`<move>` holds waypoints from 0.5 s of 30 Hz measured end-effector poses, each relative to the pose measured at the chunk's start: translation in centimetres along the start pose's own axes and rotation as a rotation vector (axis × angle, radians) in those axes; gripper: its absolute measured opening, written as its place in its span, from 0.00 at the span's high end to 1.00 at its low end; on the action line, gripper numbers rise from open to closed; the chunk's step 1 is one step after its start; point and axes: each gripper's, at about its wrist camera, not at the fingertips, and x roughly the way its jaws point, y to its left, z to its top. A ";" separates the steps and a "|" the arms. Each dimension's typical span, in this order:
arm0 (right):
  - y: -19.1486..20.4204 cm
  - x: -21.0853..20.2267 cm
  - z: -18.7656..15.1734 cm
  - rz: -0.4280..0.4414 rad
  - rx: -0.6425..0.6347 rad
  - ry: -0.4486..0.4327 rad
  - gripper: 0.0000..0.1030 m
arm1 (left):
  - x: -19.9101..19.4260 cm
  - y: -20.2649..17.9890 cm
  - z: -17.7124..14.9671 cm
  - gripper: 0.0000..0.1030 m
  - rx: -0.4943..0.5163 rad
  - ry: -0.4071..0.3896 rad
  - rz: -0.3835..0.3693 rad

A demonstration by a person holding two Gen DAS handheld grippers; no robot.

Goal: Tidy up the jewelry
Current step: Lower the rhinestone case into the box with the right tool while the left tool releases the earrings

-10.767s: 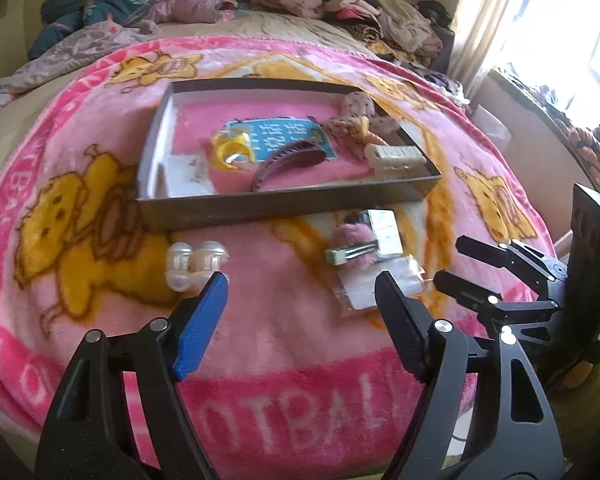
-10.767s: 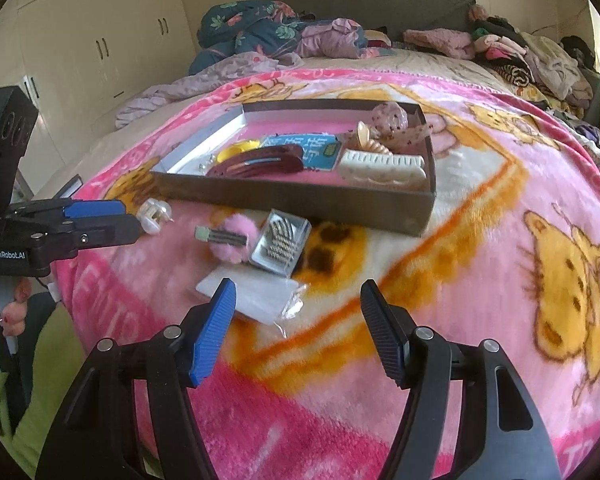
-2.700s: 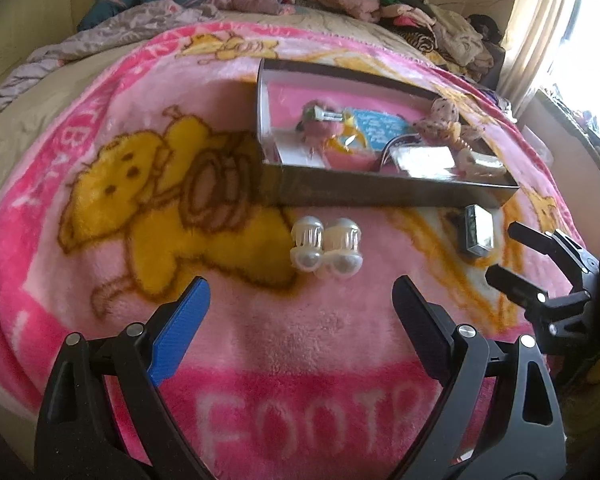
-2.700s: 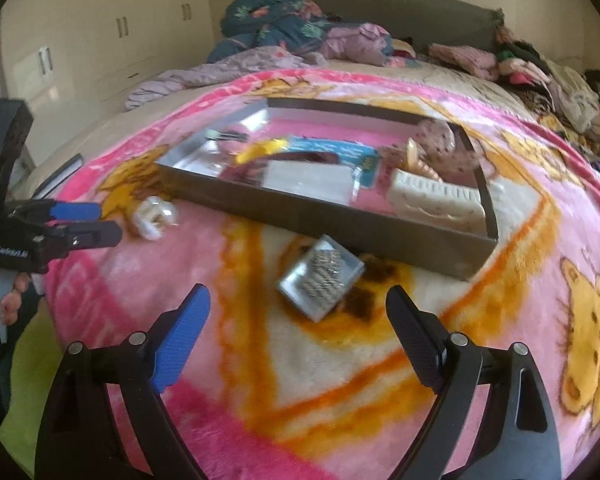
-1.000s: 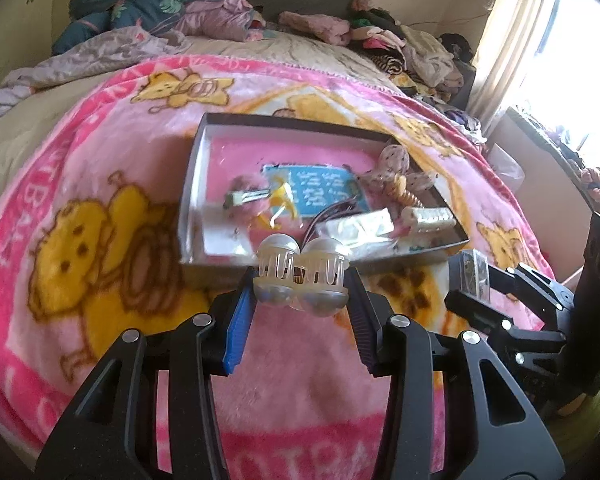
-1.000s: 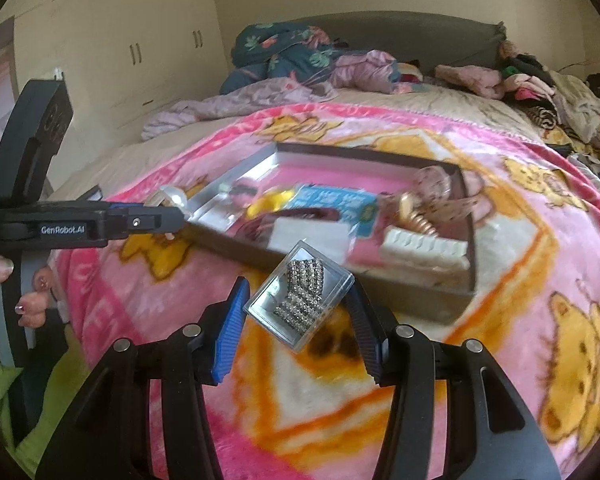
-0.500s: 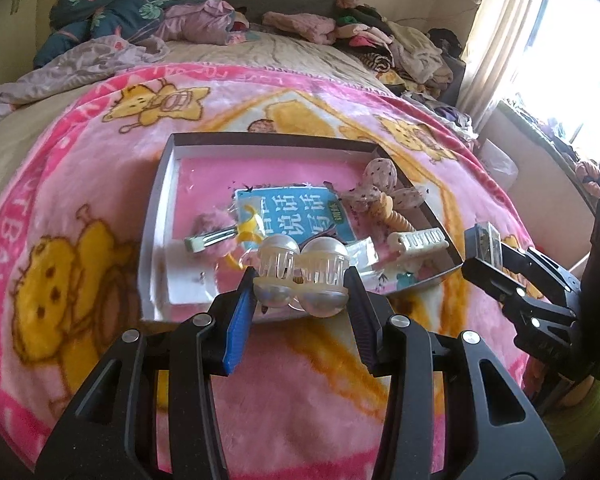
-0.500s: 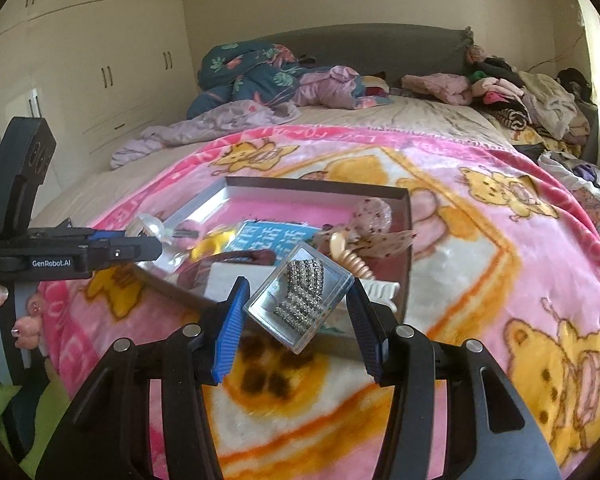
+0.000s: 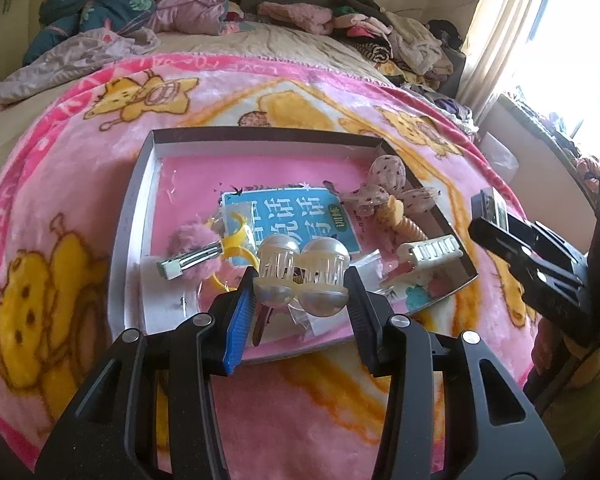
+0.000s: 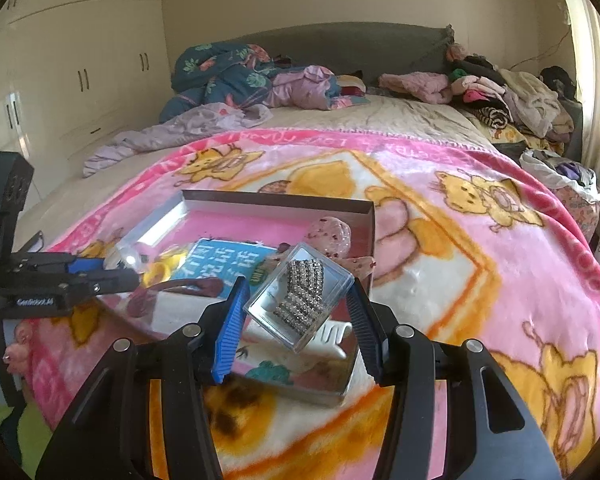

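Observation:
My left gripper (image 9: pixel 300 296) is shut on a pearl-white double claw clip (image 9: pixel 302 276), held above the near part of the shallow grey box (image 9: pixel 136 208) on the pink blanket. My right gripper (image 10: pixel 298 304) is shut on a small clear case of rhinestone bands (image 10: pixel 300 296), held over the box's near right corner (image 10: pixel 356 364). In the left wrist view the right gripper (image 9: pixel 496 224) shows at the right with the case (image 9: pixel 492 208) edge-on. In the right wrist view the left gripper (image 10: pixel 112 272) comes in from the left. Inside the box lie a blue card (image 9: pixel 288 220), a pink fluffy clip (image 9: pixel 192 248), a white comb clip (image 9: pixel 428 250) and a spotted bow (image 9: pixel 388 184).
The box sits on a pink cartoon blanket (image 10: pixel 480 264) spread over a bed. Piles of clothes (image 10: pixel 500 92) and bedding (image 10: pixel 228 76) lie at the head of the bed. White wardrobes (image 10: pixel 68 64) stand at the left, a bright window (image 9: pixel 572 40) at the right. A person's hand (image 10: pixel 4 344) holds the left gripper.
Both grippers, each keeping its grip, have moved forward from the blanket in front of the box to above it; the box now lies under both held items.

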 end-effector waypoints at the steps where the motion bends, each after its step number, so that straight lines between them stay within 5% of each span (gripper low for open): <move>1: -0.2 0.3 0.1 -0.004 0.002 0.006 0.53 | 0.2 0.1 0.0 0.66 0.001 0.003 0.002; 15: -0.3 5.5 0.2 -0.051 0.008 0.085 0.53 | 1.9 1.3 -0.5 0.65 -0.022 0.017 0.001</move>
